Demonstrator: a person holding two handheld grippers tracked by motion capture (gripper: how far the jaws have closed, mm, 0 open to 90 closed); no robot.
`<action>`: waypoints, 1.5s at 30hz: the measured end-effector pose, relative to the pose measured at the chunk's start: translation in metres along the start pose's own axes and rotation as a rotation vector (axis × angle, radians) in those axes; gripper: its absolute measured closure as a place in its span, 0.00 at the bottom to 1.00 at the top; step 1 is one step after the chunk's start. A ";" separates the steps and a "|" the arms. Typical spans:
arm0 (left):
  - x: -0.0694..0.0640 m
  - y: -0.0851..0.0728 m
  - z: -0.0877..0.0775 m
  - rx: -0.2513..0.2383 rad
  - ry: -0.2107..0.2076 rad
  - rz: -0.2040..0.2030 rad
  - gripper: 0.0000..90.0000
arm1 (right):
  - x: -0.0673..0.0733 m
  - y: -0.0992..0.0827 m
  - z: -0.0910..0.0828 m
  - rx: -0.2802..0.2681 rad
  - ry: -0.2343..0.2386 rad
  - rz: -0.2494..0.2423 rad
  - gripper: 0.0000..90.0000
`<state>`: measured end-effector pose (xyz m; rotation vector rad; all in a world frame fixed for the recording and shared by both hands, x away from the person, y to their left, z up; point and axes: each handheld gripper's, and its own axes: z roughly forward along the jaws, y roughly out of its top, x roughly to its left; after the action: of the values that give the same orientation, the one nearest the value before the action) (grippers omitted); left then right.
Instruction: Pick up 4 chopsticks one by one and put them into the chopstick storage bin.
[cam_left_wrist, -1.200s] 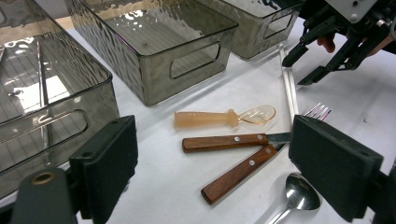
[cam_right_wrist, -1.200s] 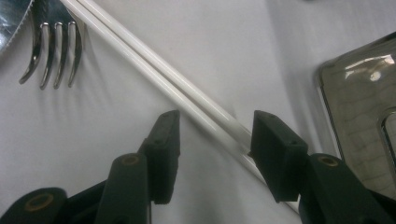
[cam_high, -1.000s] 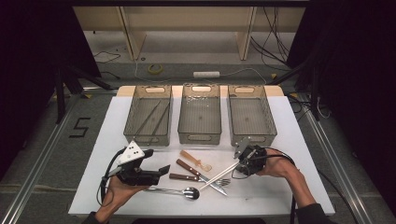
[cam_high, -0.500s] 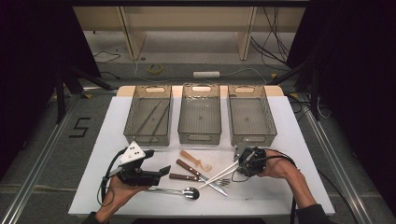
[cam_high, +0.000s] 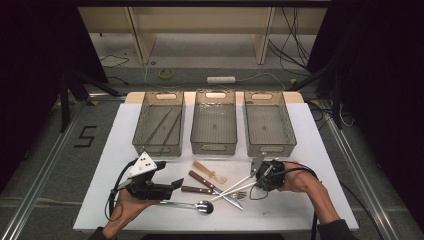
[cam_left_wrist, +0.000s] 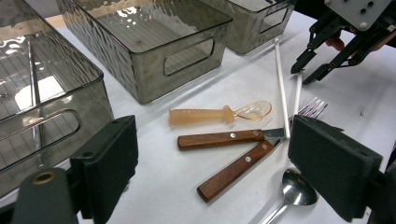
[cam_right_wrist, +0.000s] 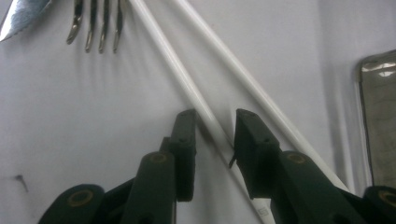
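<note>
Looks like I'm picking a white chopstick (cam_right_wrist: 187, 84) with the right gripper (cam_right_wrist: 212, 121); jaws narrowly parted, straddling it, not yet clamped; stick runs diagonally between the pads, nearer the left one; second chopstick (cam_right_wrist: 261, 100) lies just outside the right jaw; fork tines (cam_right_wrist: 95, 23) well ahead. To do it well I'd centre the stick, keep the jaws low on the worktop (cam_right_wrist: 70, 116), close square, avoid catching the neighbour. Left gripper (cam_left_wrist: 215, 158) wide open, holding nothing; wooden-handled knives (cam_left_wrist: 233, 149) between its jaws, farther ahead.
</note>
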<state>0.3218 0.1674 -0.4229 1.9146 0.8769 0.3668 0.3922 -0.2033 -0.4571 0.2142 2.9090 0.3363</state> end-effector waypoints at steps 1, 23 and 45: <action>0.000 0.000 0.000 0.001 0.000 0.001 0.17 | 0.001 0.000 0.000 0.005 0.000 0.001 0.79; -0.001 0.000 0.001 0.013 -0.009 0.012 0.17 | 0.014 -0.009 -0.007 0.054 0.066 -0.099 0.93; -0.007 0.002 0.011 0.034 -0.034 0.043 0.17 | 0.012 -0.011 -0.020 -0.029 0.072 -0.117 0.95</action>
<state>0.3243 0.1544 -0.4260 1.9685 0.8251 0.3458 0.3744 -0.2166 -0.4429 0.0274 2.9687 0.3737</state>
